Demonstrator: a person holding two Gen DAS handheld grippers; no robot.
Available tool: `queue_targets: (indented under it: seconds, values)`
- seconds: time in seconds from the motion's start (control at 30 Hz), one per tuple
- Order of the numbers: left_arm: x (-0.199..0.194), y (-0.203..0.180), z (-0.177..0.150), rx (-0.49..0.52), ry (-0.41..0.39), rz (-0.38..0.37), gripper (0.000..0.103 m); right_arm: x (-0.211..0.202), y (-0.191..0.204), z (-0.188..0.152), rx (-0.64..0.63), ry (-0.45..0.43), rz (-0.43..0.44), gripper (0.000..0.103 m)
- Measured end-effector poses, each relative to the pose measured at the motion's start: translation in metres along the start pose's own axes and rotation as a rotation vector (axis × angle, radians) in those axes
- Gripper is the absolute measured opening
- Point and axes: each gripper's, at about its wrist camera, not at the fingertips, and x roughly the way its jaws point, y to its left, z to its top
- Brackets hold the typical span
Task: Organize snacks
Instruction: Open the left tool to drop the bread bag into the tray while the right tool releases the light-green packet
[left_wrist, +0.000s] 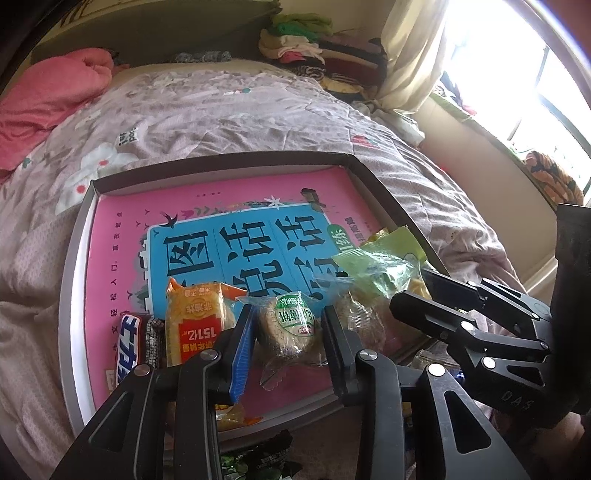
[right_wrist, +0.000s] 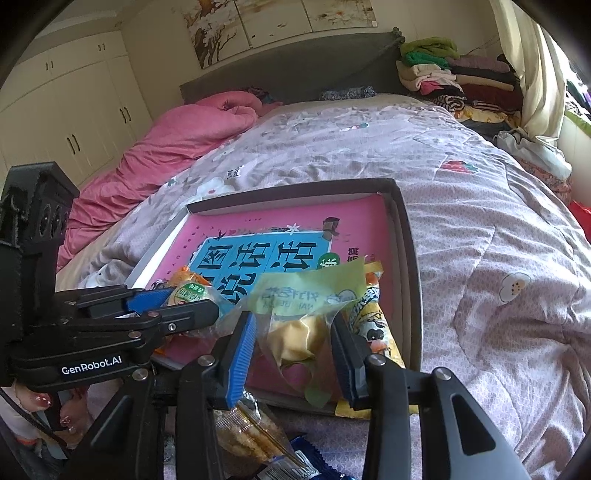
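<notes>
Over the tray (left_wrist: 74, 258) on the bed, the left claw (left_wrist: 290, 341) pinches a wrapped cake (left_wrist: 291, 325) and the right claw (right_wrist: 295, 343) a green pastry bag (right_wrist: 306, 314); both look light, crinkly, crushable, best held by their wrappers.

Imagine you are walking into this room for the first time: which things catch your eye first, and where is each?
First is the pink book with a blue title panel, lying flat in a shallow grey box on the flowered quilt. Wrapped snacks crowd the box's near edge: the left gripper closes on a brown cake with a green label, the right gripper on a green packet of yellow pastry.
</notes>
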Motion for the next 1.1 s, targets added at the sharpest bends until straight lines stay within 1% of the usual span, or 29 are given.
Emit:
queue_targets:
  seconds: [0.5, 0.6, 0.77, 0.83, 0.97, 1.03, 1.1]
  values:
    - [-0.004, 0.003, 0.0, -0.015, 0.004, -0.011, 0.039, -0.007, -0.002, 0.002, 0.007, -0.014, -0.005, 0.04]
    - [-0.007, 0.003, 0.0, -0.017, 0.001, -0.018, 0.046, -0.007, -0.003, 0.002, 0.009, -0.016, -0.007, 0.04]
    - [-0.012, 0.001, 0.001, -0.017, -0.007, -0.024, 0.05, -0.008, -0.004, 0.003, 0.012, -0.022, -0.015, 0.041]
    - [-0.014, 0.001, 0.001, -0.019, -0.01, -0.027, 0.055, -0.009, -0.004, 0.003, 0.013, -0.025, -0.021, 0.041]
    - [-0.02, 0.0, 0.002, -0.023, -0.015, -0.036, 0.059, -0.011, -0.007, 0.004, 0.02, -0.036, -0.026, 0.045]
    - [-0.022, -0.001, 0.002, -0.024, -0.02, -0.038, 0.065, -0.012, -0.008, 0.004, 0.023, -0.04, -0.026, 0.045]
    - [-0.025, -0.001, 0.003, -0.023, -0.023, -0.043, 0.067, -0.013, -0.009, 0.005, 0.025, -0.045, -0.027, 0.046]
